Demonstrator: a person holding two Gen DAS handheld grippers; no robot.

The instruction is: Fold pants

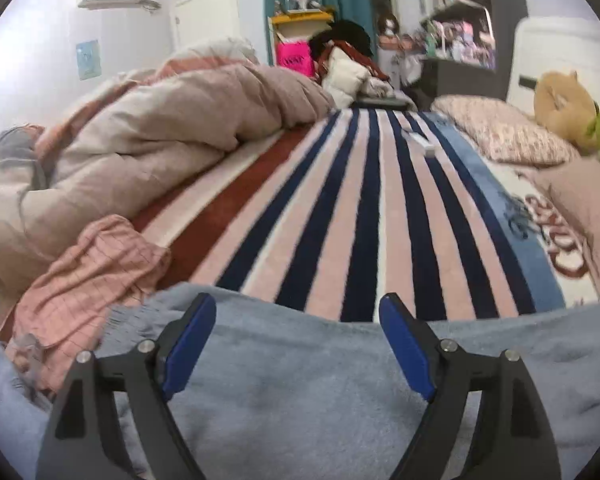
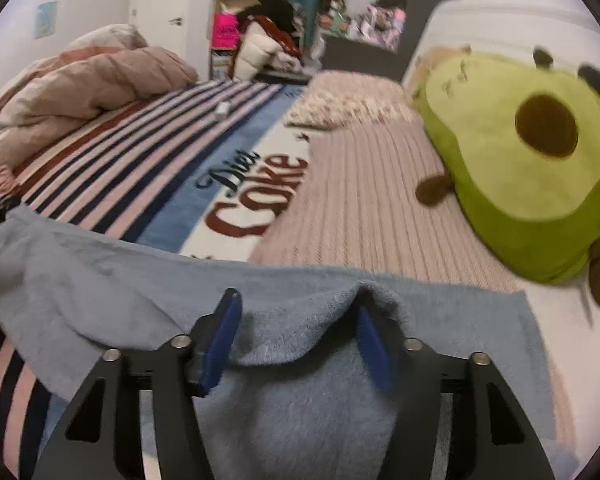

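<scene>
Blue-grey fleece: pants [image 1: 300, 380], soft and fuzzy, spread on the near part of the bed, filling the bottom of both wrist views.
Long axis: runs left to right across the near edge of the striped blanket [image 1: 340, 208]; the far edge of the cloth lies roughly crosswise to the stripes. Which end is the waist, I cannot tell.
Left gripper [image 1: 298, 344]: fingers spread wide, blue pads [image 1: 190, 348] apart, released, hovering over flat fabric with nothing between them.
Right gripper [image 2: 296, 340]: fingers parted, a raised ridge of the pants bunched between them and draped over the right pad [image 2: 374, 344]; whether it truly pinches the cloth, I cannot tell.
Left of pants: pink checked garment [image 1: 88, 276], crumpled, touching the fleece edge.
Far left: beige duvet [image 1: 148, 136], heaped.
Right: avocado plush [image 2: 520, 172] lying on a ribbed pink cover [image 2: 360, 208], near the pants' right end.
Far right: floral pillow [image 1: 504, 132].
Blanket print: "Diet Coke" lettering [image 2: 256, 192], just beyond the pants.
</scene>
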